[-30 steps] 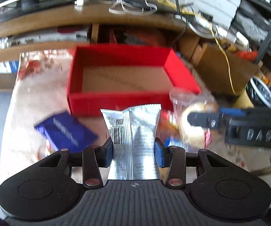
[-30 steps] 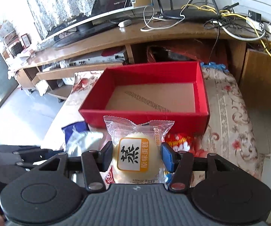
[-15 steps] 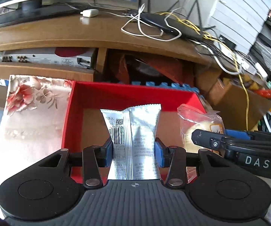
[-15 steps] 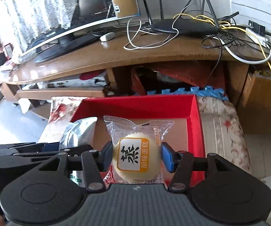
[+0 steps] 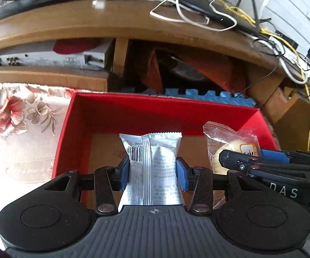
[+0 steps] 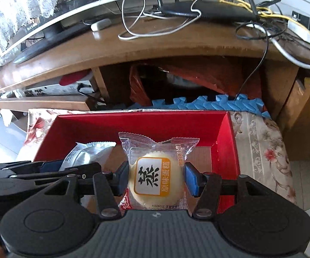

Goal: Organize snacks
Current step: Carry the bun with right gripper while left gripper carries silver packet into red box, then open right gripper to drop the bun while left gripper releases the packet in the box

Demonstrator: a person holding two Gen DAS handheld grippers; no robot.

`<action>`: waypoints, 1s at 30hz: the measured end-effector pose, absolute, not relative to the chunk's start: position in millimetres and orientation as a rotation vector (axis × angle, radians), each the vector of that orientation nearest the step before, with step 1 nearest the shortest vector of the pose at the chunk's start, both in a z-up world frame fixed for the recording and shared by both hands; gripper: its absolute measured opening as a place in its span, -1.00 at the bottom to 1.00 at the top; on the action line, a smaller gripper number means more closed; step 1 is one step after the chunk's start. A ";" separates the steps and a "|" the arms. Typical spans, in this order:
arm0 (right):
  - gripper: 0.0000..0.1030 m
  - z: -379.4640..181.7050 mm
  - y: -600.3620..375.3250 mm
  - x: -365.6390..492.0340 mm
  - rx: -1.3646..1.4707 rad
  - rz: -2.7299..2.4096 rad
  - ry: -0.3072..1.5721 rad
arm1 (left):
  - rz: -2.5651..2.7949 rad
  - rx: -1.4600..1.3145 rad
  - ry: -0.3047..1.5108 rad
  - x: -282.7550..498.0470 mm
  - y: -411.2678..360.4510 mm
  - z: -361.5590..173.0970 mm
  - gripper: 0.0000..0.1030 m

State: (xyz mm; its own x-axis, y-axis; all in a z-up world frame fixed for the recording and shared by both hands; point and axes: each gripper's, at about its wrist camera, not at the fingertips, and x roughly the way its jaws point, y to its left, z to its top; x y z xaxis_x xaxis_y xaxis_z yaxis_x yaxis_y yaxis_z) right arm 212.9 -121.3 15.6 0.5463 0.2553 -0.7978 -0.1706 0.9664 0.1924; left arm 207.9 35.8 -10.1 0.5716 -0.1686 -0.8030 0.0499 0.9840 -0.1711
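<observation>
My left gripper [image 5: 152,169] is shut on a silver snack packet [image 5: 152,163] with a barcode, held upright over the open red box [image 5: 161,109]. My right gripper [image 6: 156,177] is shut on a clear-wrapped steamed cake [image 6: 155,172] with an orange label, also above the red box [image 6: 137,120]. In the left wrist view the cake [image 5: 230,142] and the right gripper [image 5: 236,161] show at the right. In the right wrist view the silver packet [image 6: 86,152] and the left gripper [image 6: 53,167] show at the left. The box floor is brown cardboard.
The box rests on a floral cloth [image 5: 25,129]. Behind it stands a wooden TV stand [image 6: 133,49] with a router, tangled cables and a monitor on top. Blue foam matting [image 6: 208,105] lies at the box's far edge. A cardboard carton [image 5: 294,111] sits to the right.
Both grippers moved forward and down with their snacks, from the table in front of the red box to over its inside. The blue packet on the cloth has left the left view.
</observation>
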 end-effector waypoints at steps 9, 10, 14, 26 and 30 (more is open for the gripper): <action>0.09 -4.7 -114.5 226.6 0.087 0.258 1.008 | -0.099 -0.127 0.968 211.8 40.6 -19.6 0.03; 0.09 -6.1 -115.0 227.9 0.096 0.258 1.013 | -0.100 -0.130 0.970 211.4 40.9 -19.6 0.04; 0.10 -8.1 -117.5 228.7 0.099 0.249 1.017 | -0.097 -0.136 0.970 209.9 41.4 -18.2 0.13; 0.10 7.2 -120.4 217.4 0.117 0.238 0.981 | -0.116 -0.150 0.951 200.7 48.2 -4.6 0.31; 0.10 16.5 -120.8 209.0 0.122 0.239 0.960 | -0.120 -0.139 0.926 190.9 50.6 5.6 0.42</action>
State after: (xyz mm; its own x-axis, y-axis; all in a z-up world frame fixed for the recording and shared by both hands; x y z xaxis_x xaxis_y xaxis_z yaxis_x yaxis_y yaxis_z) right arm 209.0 -120.8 16.5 0.5500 0.2547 -0.7953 -0.1472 0.9670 0.2079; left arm 190.9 50.6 5.6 0.5952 -0.1629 -0.7869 0.0435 0.9843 -0.1708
